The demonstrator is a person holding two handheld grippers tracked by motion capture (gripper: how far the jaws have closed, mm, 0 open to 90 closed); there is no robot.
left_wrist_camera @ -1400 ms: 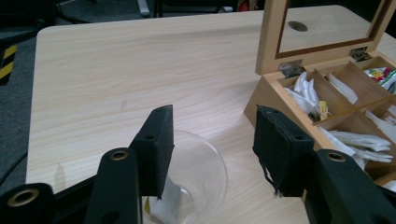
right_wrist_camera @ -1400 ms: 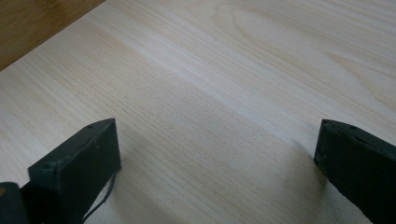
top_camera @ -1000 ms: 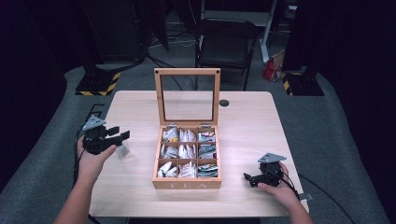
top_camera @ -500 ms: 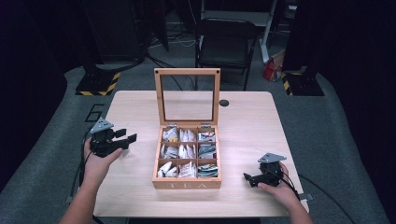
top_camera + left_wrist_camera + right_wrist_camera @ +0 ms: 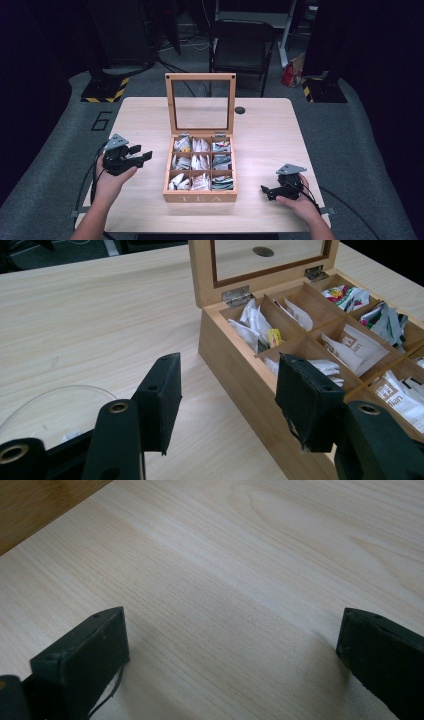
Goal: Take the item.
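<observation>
Tea box (image 5: 200, 187) sits in the middle of the surface (image 5: 150, 115), lid (image 5: 200, 102) standing upright at its far edge, nine compartments full of tea sachets (image 5: 201, 161). The box runs slightly longer near-to-far than left-to-right, and its front wall faces you.

Your left claw (image 5: 142, 156) is the one to watch. It hangs just left of the box, level with the middle row, pointing right at the box's left wall. In the left gripper view that claw (image 5: 225, 400) stands parted with nothing between the pads, and the box's near corner (image 5: 210, 335) lies straight ahead and a little right of the gap. So the sachets lie to the right of the claw and slightly higher than the jaw line; my reading is that you would need to lift over the wall before dipping into a compartment.

Your right claw (image 5: 266, 191) rests low on the surface near the front right corner, clearly apart from the box, pointing left. The right gripper view shows it (image 5: 230, 650) spread wide over bare wood, holding nothing.

Of the two, the left is nearer the box and already aimed at it, so the left column of compartments looks like the natural target.
</observation>
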